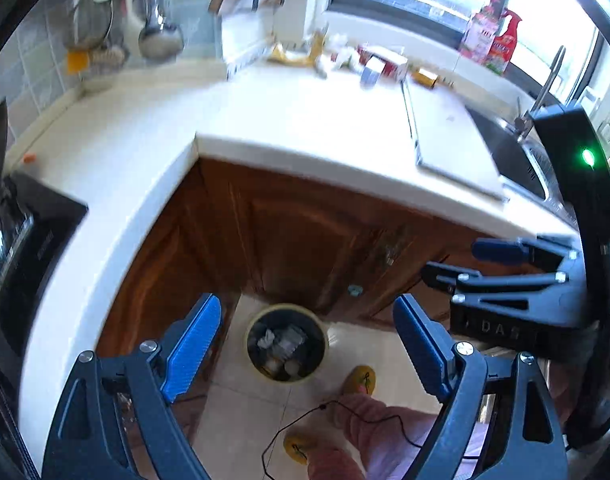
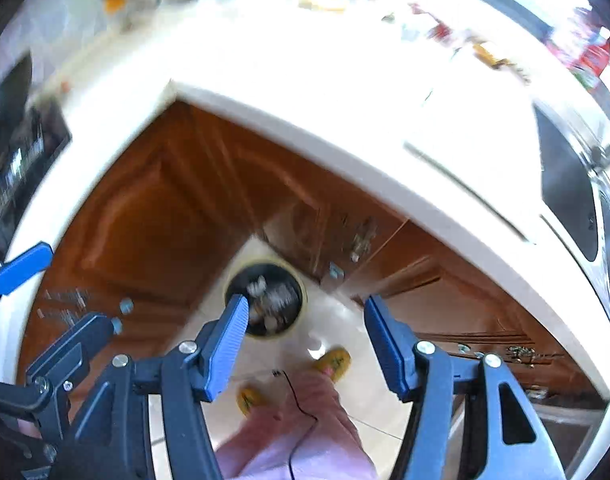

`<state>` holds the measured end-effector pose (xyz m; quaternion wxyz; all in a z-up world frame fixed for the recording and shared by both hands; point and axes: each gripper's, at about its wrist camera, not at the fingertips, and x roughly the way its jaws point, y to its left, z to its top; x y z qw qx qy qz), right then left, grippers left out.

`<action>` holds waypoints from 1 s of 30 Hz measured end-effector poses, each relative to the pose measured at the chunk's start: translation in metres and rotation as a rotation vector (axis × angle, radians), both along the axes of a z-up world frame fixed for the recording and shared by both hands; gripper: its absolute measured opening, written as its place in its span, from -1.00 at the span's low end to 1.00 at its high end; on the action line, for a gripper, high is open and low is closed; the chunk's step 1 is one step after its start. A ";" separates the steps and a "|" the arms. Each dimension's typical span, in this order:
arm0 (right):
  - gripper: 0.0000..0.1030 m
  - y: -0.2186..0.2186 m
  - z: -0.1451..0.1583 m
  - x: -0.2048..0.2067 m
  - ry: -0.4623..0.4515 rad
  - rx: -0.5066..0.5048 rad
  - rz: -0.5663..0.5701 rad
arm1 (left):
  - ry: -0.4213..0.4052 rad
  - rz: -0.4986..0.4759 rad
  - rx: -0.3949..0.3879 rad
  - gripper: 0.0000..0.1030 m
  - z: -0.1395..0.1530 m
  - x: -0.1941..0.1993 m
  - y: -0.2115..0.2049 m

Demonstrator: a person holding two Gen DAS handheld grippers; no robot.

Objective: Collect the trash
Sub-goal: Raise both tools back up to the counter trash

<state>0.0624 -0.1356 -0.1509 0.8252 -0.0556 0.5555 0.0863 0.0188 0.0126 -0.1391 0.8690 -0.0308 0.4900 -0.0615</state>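
A round trash bin (image 1: 286, 345) with a pale rim stands on the tiled floor in the cabinet corner, holding crumpled white scraps; it also shows in the right wrist view (image 2: 267, 300). My left gripper (image 1: 305, 344) is open and empty, high above the bin. My right gripper (image 2: 305, 340) is open and empty, also above the bin; it appears in the left wrist view (image 1: 465, 264) at the right. Loose trash (image 1: 345, 60), wrappers and small boxes, lies at the back of the white counter (image 1: 265, 120) under the window.
Brown cabinet doors (image 1: 305, 232) below the L-shaped counter. A white cutting board (image 1: 449, 136) beside the sink (image 1: 517, 156) at right. A black stove (image 1: 21, 240) at left. Bottles (image 1: 493, 40) on the sill. The person's legs and yellow slippers (image 1: 359, 380) beside the bin.
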 end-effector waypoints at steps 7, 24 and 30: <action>0.18 -0.042 0.063 -0.010 -0.160 0.086 -0.139 | -0.158 -0.063 -0.002 0.88 0.079 0.025 -0.023; 0.18 -0.124 0.149 0.115 -0.295 0.221 -0.155 | -0.231 -0.026 -0.053 0.98 0.130 0.181 -0.078; 0.18 -0.136 0.135 0.224 -0.214 0.262 -0.076 | -0.146 0.097 -0.026 0.98 0.100 0.288 -0.074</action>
